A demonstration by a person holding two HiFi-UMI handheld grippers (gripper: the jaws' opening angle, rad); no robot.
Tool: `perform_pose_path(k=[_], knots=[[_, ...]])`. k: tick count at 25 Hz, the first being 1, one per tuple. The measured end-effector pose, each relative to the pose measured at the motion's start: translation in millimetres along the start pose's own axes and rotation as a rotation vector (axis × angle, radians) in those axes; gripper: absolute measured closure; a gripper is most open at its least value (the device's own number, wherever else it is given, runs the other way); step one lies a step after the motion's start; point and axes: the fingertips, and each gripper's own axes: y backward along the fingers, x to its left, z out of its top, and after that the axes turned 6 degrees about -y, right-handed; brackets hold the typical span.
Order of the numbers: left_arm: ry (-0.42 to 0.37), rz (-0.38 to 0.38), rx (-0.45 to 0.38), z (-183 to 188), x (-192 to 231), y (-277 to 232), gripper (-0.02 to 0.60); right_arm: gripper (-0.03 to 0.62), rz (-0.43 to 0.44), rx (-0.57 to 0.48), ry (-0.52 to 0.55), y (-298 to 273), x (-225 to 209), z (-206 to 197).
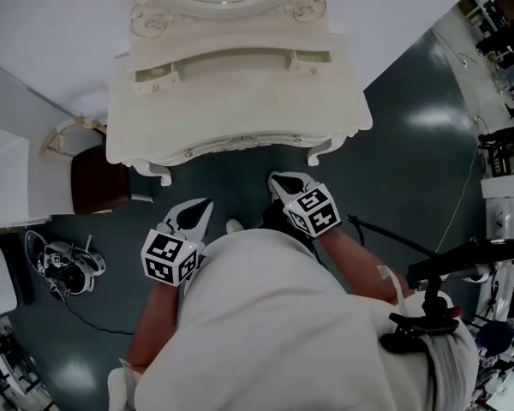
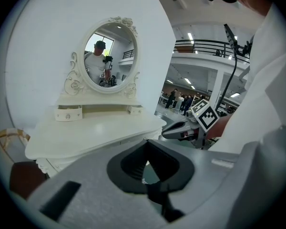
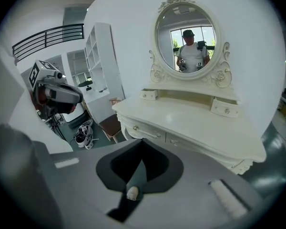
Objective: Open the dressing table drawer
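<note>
A cream dressing table (image 1: 240,101) with an oval mirror (image 3: 187,42) stands against the white wall ahead of me. Its front drawer (image 3: 144,133) sits shut under the top, with metal handles on its face. Two small drawers (image 1: 154,77) rest on the tabletop. My left gripper (image 1: 207,204) hangs just short of the table's front edge at the left, jaws together and empty; its tips (image 2: 144,141) meet below the tabletop. My right gripper (image 1: 276,180) is near the front right leg, shut and empty, its tips (image 3: 142,141) pointing at the drawer front without touching it.
A brown stool (image 1: 98,178) stands left of the table beside a white cabinet (image 1: 0,178). A pair of shoes (image 1: 68,268) and a cable lie on the dark floor at the left. Stands and equipment (image 1: 505,195) crowd the right side.
</note>
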Motion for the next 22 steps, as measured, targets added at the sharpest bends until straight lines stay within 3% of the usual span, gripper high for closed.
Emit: perform_pose_path(k=[13,22], knots=[[0.026,0.031,0.010,-10,4,4,0.578,0.594,0.030,0.012,0.036,-8,6,5],[0.019,0.011,0.020,-7,9,-4,0.580,0.594,0.023,0.017,0.028,-12,2,7]])
